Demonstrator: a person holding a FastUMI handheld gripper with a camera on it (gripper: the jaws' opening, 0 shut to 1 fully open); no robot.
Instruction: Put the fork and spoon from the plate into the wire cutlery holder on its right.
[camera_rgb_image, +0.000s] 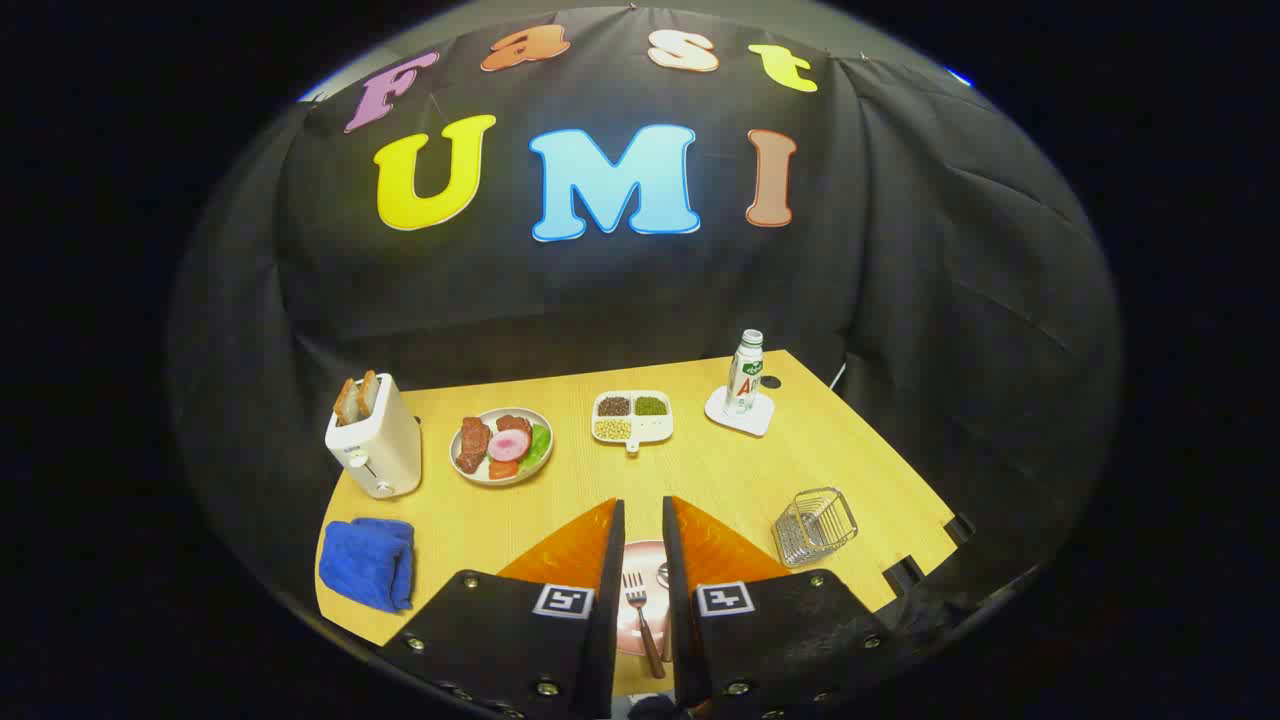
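We saw the gripper (641, 520) high above a yellow table (700, 480). Its two orange fingers (585, 545) stood a little apart, with a gap between them, and they held nothing.

Down in that gap we saw a pink plate (640, 560). The fork (642, 615) lay on the plate with its points toward the far side of the table and its handle toward us. The spoon (663, 578) lay just beside the fork on the right. We could only see a small bit of it, because the right finger hid the rest.

The wire cutlery holder (816, 526) sat on the table to the right of the plate, past the right finger. It looked tipped a little to one side. We could not see anything in it.

Farther away we saw more things. A white toaster (373, 440) with bread in it stood on the left. A folded blue cloth (368, 562) lay near it, closer to us. A plate of food (502, 446) sat beside the toaster. A small white tray (631, 418) with three kinds of seeds sat in the middle. A bottle (744, 372) stood on a white coaster (740, 415) at the far right.
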